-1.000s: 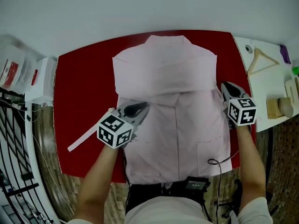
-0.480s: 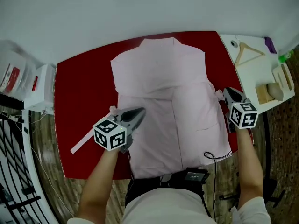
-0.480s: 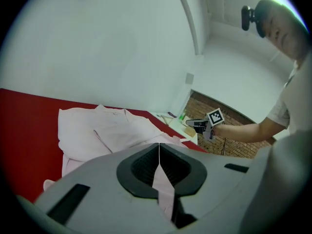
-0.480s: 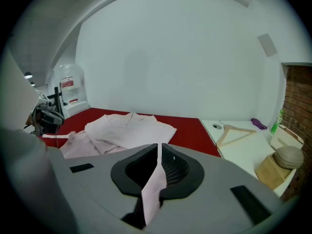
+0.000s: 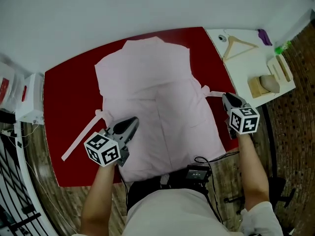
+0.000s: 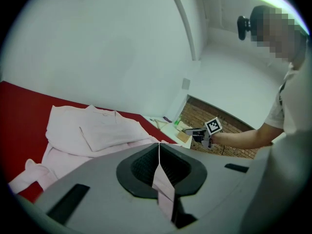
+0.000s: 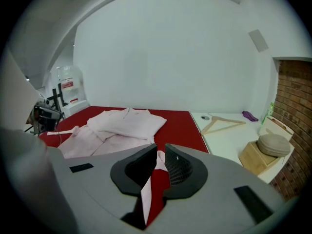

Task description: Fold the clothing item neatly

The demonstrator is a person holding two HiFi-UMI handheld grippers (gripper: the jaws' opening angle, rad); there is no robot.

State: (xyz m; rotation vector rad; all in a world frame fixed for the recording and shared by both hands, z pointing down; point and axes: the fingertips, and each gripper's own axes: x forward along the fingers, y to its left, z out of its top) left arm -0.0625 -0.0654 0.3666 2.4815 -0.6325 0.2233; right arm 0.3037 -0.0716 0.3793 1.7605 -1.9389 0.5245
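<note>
1. The pink garment (image 5: 157, 97) lies spread on the red table (image 5: 69, 92). Its upper part is folded down and its hem reaches the near edge.
2. The left gripper (image 5: 132, 121) has its jaws pressed together on a thin fold of pink cloth at the garment's left side. The right gripper (image 5: 227, 98) is nearly closed, pinching a narrow pink strip at the right side.
3. Both grips look shallow, so uneven pulling could slip the cloth free or skew the fold.
4. The long loose tie (image 5: 78, 141) trailing left may drag and bunch underneath.
</note>
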